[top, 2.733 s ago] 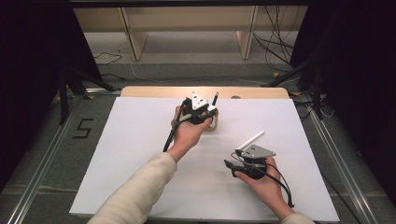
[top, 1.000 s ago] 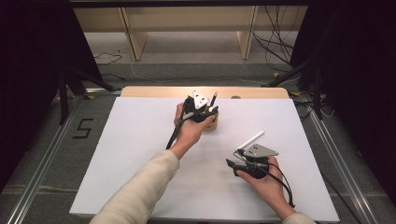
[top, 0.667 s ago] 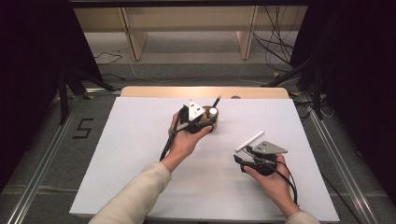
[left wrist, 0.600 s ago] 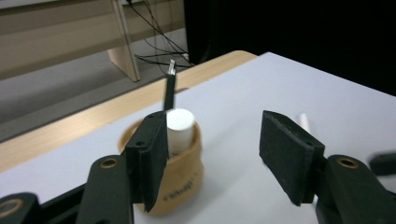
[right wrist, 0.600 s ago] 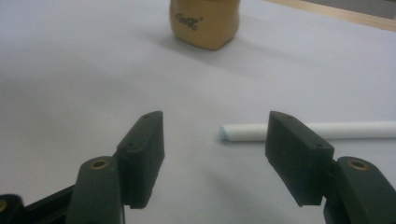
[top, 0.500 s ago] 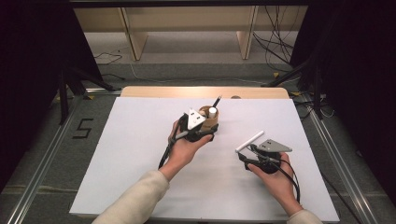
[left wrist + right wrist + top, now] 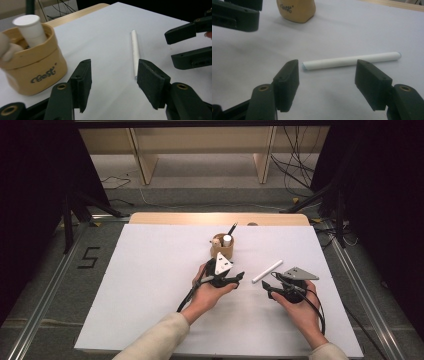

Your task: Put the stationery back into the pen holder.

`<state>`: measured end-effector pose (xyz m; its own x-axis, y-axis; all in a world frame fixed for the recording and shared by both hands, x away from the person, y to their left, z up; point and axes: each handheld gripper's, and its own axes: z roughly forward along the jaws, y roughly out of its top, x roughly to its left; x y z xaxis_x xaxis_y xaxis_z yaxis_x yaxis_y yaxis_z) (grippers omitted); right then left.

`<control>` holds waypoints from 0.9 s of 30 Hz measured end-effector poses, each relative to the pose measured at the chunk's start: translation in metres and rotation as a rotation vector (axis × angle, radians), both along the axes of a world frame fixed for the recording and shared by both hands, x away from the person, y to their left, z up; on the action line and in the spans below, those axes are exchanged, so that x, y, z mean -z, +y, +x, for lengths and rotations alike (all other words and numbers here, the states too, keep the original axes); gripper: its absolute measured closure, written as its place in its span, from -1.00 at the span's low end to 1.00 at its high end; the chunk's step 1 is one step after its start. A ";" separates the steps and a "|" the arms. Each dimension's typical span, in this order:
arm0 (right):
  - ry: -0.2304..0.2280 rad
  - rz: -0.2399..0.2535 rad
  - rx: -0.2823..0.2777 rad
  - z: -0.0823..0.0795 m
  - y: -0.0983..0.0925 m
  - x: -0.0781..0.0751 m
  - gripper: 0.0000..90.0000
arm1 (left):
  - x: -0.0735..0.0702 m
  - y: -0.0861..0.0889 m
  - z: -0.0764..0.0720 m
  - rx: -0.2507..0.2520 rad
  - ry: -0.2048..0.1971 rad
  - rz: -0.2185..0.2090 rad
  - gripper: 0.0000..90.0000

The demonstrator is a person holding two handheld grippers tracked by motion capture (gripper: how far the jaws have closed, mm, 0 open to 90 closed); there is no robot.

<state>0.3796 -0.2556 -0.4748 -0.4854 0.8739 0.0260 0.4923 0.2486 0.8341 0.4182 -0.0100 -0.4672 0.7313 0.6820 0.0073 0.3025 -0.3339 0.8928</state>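
Just beyond my left fingers (image 7: pixel 239 276) stands a tan cup (image 7: pixel 222 252), upright, holding a white tube (image 7: pixel 227 240) and a dark pen (image 7: pixel 232 228). Under my fingers lies a white sheet (image 7: pixel 150 270). Its wooden table edge (image 7: pixel 200 218) lies past the cup. Far off left, a floor mark "5" (image 7: pixel 89 258); far ahead, cables (image 7: pixel 295 167).

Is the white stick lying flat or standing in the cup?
Lying flat: the white stick rests on the table, apart from the cup.
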 end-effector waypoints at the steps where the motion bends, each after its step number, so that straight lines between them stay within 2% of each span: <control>1: -0.002 -0.003 0.004 0.000 -0.001 0.000 -0.20 | 0.001 -0.003 0.001 0.004 0.001 0.005 0.01; 16: 0.000 -0.012 0.095 0.003 -0.017 -0.002 -0.20 | 0.009 -0.042 0.026 0.035 0.019 0.069 0.10; 23: -0.001 -0.012 0.109 0.004 -0.020 -0.002 -0.19 | 0.017 -0.051 0.033 0.037 0.045 0.081 0.14; 27: -0.003 -0.010 0.112 0.005 -0.021 -0.002 -0.19 | 0.020 -0.055 0.034 0.044 0.059 0.071 0.15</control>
